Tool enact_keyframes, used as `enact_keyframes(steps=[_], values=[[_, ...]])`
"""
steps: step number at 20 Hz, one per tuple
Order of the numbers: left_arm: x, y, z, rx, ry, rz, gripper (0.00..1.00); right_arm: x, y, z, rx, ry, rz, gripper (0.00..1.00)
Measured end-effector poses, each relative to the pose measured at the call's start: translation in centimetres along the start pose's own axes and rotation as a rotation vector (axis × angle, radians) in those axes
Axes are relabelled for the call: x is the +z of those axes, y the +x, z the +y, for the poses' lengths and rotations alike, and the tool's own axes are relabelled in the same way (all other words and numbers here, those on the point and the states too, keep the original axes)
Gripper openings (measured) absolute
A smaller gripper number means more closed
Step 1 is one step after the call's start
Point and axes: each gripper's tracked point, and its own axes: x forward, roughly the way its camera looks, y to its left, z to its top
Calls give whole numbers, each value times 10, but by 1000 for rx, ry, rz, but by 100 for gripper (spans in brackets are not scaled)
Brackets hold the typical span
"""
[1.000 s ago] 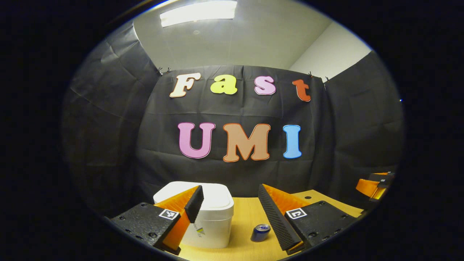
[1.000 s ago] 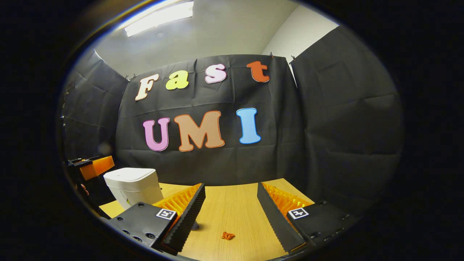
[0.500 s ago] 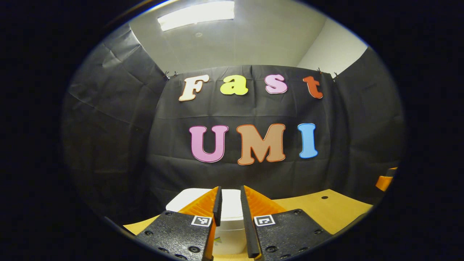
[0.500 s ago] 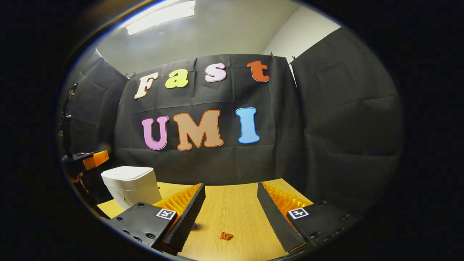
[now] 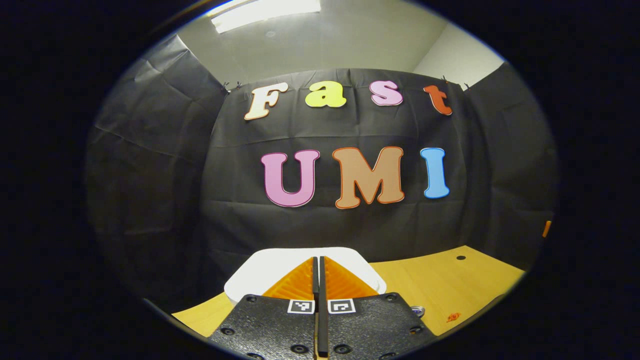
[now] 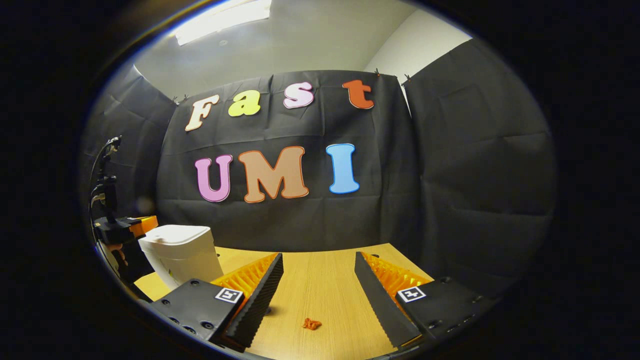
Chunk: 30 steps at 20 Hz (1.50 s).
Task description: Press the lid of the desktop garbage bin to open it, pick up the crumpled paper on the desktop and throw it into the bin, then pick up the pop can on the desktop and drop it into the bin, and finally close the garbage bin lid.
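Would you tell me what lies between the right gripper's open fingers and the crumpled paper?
Nothing: in the right gripper view, only bare wooden desktop separates the right gripper from the crumpled paper.

A staged recording booth inside a plain office-like room. Black cloth (image 6: 480, 165) hangs clipped as walls ahead of and to both sides of the grippers, with a white painted wall (image 5: 460, 60) and grey ceiling rising above it. A fluorescent ceiling panel (image 5: 265, 9) glows overhead. Below and ahead of the tools, a light wooden desktop (image 6: 320, 285) with a small round hole serves as the work surface.
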Motion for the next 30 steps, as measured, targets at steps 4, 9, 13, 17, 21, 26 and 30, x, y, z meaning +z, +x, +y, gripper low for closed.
enact_keyframes(steps=[4,9,13,17,21,26,30], values=[[-28,12,-6,-29,-55,78,0,-4,2,3,3,-6,16,96],[-44,12,-2,-17,-137,109,0,-9,4,5,6,-9,36,96],[-45,11,-2,-7,-96,95,0,-18,9,16,38,1,65,96],[-38,11,-3,-6,-79,56,0,-19,9,25,68,-23,69,96],[-9,11,3,-6,-105,4,0,-22,8,27,90,-17,84,96],[66,-2,2,-44,-88,-105,0,-32,10,24,85,-17,111,96],[106,-27,-3,-74,-88,-160,0,-36,14,25,88,2,113,96]])
